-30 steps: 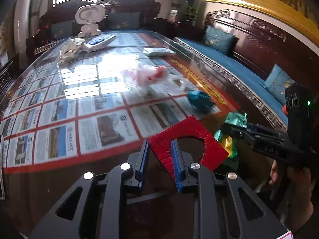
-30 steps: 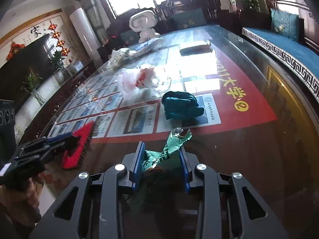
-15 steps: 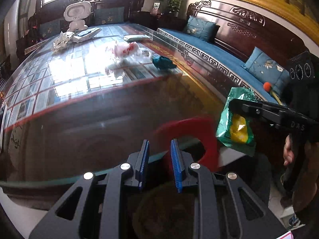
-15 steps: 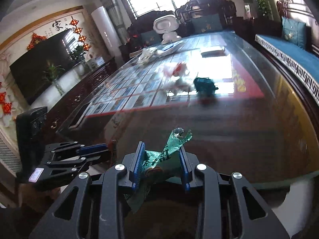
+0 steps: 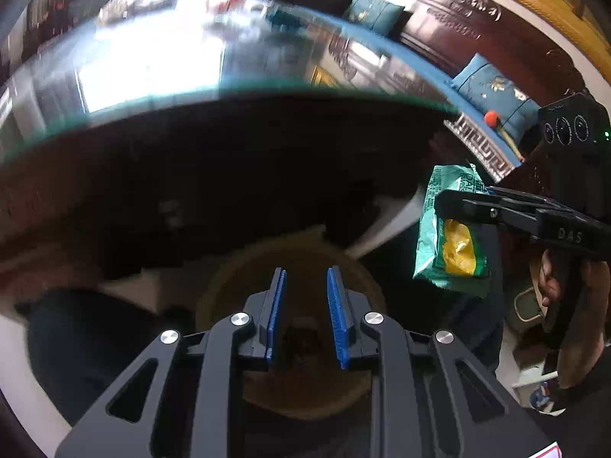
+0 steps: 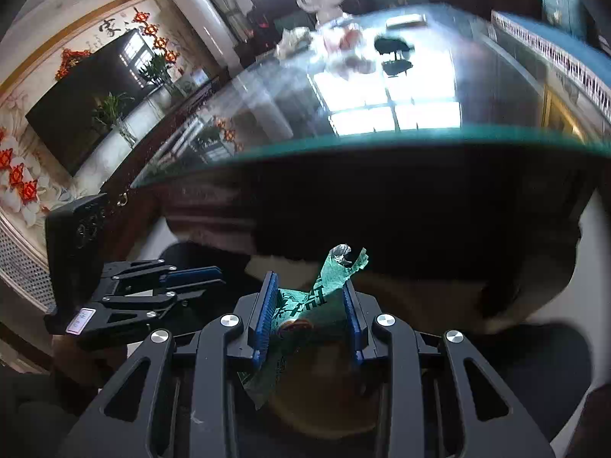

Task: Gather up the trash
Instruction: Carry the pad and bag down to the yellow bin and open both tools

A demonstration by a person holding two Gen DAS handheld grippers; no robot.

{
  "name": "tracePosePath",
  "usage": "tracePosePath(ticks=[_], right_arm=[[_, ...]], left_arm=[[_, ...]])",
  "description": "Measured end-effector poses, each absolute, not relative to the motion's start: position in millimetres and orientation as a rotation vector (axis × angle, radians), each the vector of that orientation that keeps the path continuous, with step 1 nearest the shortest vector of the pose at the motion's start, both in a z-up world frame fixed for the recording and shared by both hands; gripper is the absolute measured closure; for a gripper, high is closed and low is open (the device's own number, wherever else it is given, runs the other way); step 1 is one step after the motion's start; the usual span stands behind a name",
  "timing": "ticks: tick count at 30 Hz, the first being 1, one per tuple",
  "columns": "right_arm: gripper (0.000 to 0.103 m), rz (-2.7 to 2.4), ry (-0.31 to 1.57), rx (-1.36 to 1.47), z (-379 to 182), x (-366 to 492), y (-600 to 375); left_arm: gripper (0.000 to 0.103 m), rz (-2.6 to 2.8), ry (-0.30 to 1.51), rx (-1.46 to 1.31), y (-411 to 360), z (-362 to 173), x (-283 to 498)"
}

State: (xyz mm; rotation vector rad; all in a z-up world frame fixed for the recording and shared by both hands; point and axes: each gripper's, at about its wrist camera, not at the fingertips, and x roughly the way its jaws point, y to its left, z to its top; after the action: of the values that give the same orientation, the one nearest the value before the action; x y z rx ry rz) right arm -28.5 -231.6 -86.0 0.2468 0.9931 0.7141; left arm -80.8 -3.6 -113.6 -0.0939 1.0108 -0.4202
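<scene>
— Trash is hanging in your right gripper (image 6: pixel 309 282). You are pinching the green wrapper (image 6: pixel 332 274) between the two blue fingers (image 6: pixel 265 305), and its crumpled top is poking up past the tips.

— Yes, and from your other camera the same green wrapper (image 5: pixel 450 244) is dangling down below those fingers, showing a yellow patch. Your right hand (image 5: pixel 553 278) is gripping the black handle.

— Your left gripper (image 5: pixel 305 271) is pointing down. Its fingers (image 5: pixel 275 305) are sitting close together, as close as they go, with only a thin gap. Nothing is showing in that gap.

— You are holding both grippers out past the edge of the glass worktop (image 6: pixel 382 137), not over it. The wrapper is hanging in the air, touching nothing but the fingers.

— Something round and brown (image 5: pixel 298 252) is lying on the floor under your left gripper. It is looking too blurry for me to tell what it is.

— More bits are lying far back on the worktop, well away from you: a dark teal clump (image 6: pixel 393 44) and a pink and white bag (image 6: pixel 343 44) just beside it. Both are looking smeared.

— A blue cushion (image 5: pixel 492 91) is resting on the long seat beside the worktop.
</scene>
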Motion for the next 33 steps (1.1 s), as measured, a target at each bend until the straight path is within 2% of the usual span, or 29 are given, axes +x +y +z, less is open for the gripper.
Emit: tracePosePath(ticks=[5, 14, 16, 19, 24, 27, 31, 33], right_arm=[[0.072, 0.698, 1.101, 0.243, -127.1, -30.9, -224.0], [0.071, 0.671, 1.161, 0.171, -152.1, -33.6, -210.6], [0.064, 0.65, 1.186, 0.121, -161.2, -33.3, -204.9], [0.048, 0.635, 1.231, 0.118, -178.2, -34.4, -203.0], [0.046, 0.623, 1.255, 0.13, -190.7, -33.6, -204.3], [0.04, 0.632, 1.248, 0.117, -190.0, -34.9, -201.6], [0.027, 0.632, 1.237, 0.01, -192.0, -39.2, -192.1], [0.027, 0.626, 1.239, -0.025, -195.5, -40.5, -190.0]], left_arm=[[0.079, -0.39, 1.1, -0.088, -0.9, -153.8, -83.9], [0.079, -0.35, 1.16, -0.06, 0.5, -179.8, -77.6], [0.079, -0.343, 1.165, -0.07, 4.2, -181.8, -76.1], [0.079, -0.331, 1.168, -0.077, 8.7, -183.0, -73.4], [0.079, -0.325, 1.175, -0.087, 12.3, -185.7, -73.1], [0.079, -0.327, 1.183, -0.091, 11.9, -189.9, -71.7], [0.079, -0.335, 1.193, -0.082, 7.1, -193.3, -69.8], [0.079, -0.338, 1.194, -0.074, 4.7, -194.3, -69.3]])
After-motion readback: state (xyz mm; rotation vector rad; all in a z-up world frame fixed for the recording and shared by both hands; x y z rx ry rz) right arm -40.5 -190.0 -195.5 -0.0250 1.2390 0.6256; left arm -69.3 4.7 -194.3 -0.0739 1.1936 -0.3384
